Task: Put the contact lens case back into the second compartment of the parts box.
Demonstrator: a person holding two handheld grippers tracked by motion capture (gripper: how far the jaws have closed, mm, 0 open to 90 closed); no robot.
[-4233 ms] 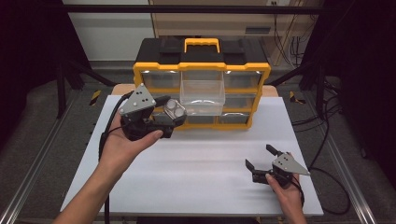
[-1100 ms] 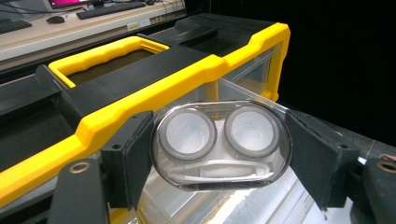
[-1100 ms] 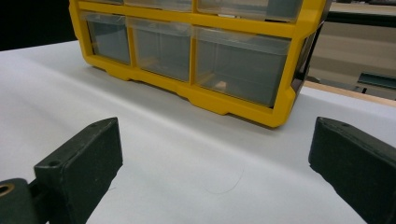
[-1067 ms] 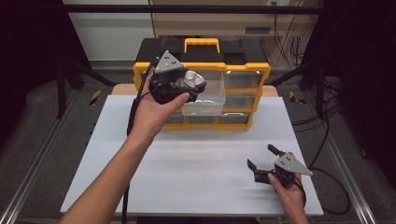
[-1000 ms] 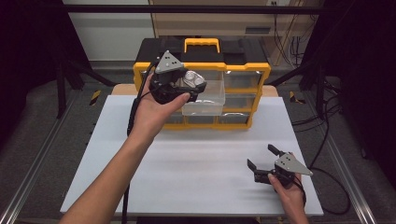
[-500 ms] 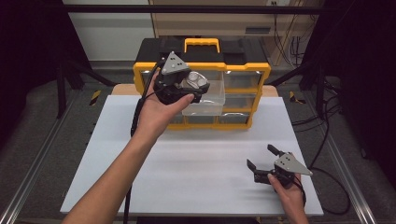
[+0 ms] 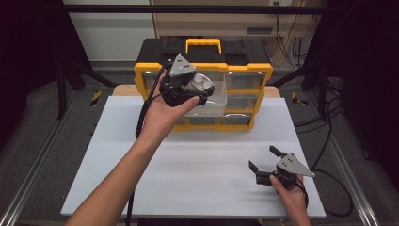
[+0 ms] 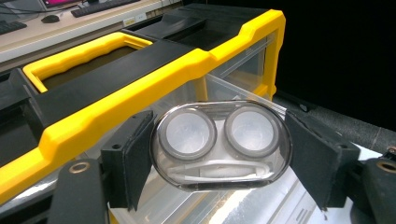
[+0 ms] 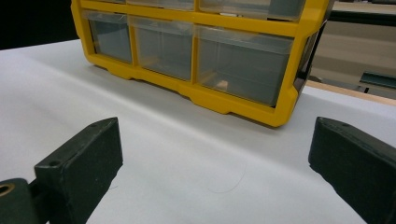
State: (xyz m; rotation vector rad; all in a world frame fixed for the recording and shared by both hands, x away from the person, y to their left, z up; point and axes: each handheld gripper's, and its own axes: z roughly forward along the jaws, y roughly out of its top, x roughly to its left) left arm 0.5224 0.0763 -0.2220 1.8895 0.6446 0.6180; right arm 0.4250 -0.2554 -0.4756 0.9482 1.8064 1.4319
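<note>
Holding the small clear plastic case with two round cups and a thin white tweezer inside (image 8: 220,144), the left gripper (image 7: 200,89) has its two black jaws pressed on the case's two ends. The case hangs up in the air, just over the see-through plastic drawer (image 7: 210,101) that sticks out of the yellow and black box of little drawers (image 7: 244,70).

The step in hand looks like dropping the case into that open drawer. To do it well, I think the hand should bring the case right over the middle of the drawer, go down slowly until the case is low inside, and only then let the jaws open. Keeping the case flat would help, so it does not catch on the drawer's thin front wall.

The right gripper (image 7: 264,165) rests low on the white table (image 7: 117,155), near the front right corner, with its jaws wide apart and nothing between them.

From the high view you can tell where both hands are and how far the drawer is pulled out. The left gripper view shows the case up close: its two round cups, the white tweezer, and the black pads (image 8: 133,156) on its ends. The right gripper view shows the bottom row of shut drawers (image 9: 243,63) from low down, and something small and brown lies in one of them.
</note>
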